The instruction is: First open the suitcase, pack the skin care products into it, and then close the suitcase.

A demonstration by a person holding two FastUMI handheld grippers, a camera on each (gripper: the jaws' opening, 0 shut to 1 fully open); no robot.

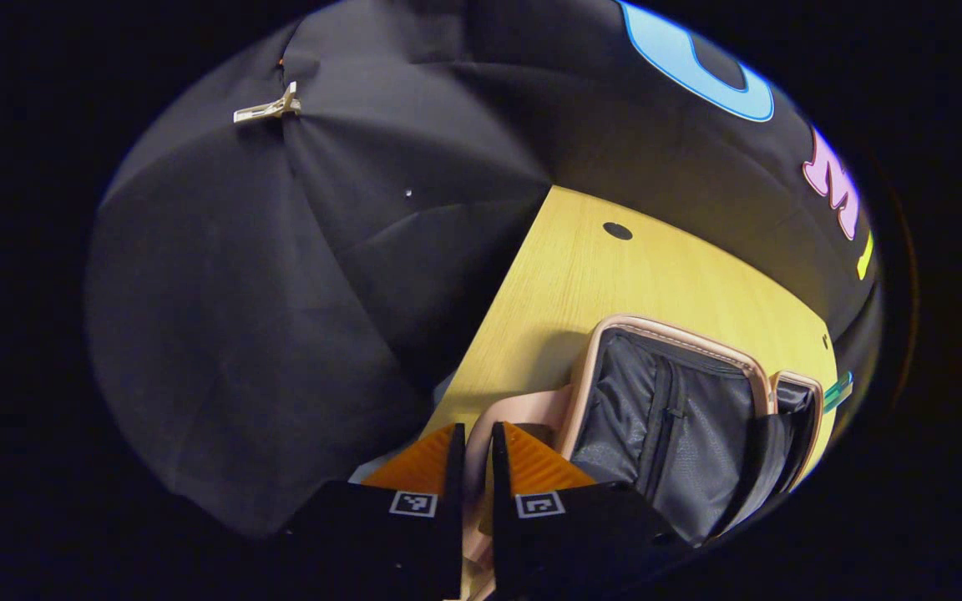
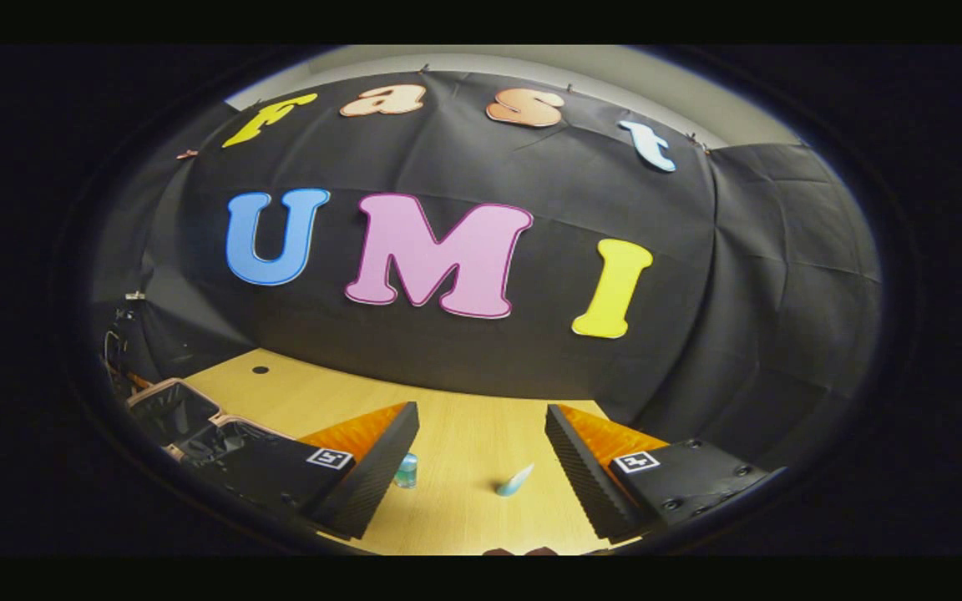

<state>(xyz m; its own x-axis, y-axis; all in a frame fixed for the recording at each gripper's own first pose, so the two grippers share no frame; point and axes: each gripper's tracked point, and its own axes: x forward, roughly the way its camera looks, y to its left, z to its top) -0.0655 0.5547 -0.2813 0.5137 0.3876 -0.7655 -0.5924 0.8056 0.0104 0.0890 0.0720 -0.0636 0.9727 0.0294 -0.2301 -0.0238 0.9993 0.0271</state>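
Note:
The pink suitcase (image 1: 681, 332) lies open on the wooden table (image 1: 615, 284), its dark lining with a zip pocket showing. My left gripper (image 1: 475, 438) is shut on the pink edge of the suitcase's shell, which fills the narrow gap between its fingers. In the right gripper view the suitcase (image 2: 165, 399) sits at the far left. My right gripper (image 2: 479, 409) hangs open above the table (image 2: 464, 434), with nothing between its fingers. Below it a small teal bottle (image 2: 406, 470) stands upright, and a pale blue tube (image 2: 516, 481) lies just to its right.
A round cable hole (image 1: 617, 230) is in the table beyond the suitcase. A teal item (image 1: 838, 391) pokes out past the suitcase's far side. Black cloth walls close the table in at the back and sides. Cables (image 2: 118, 367) hang at the far left.

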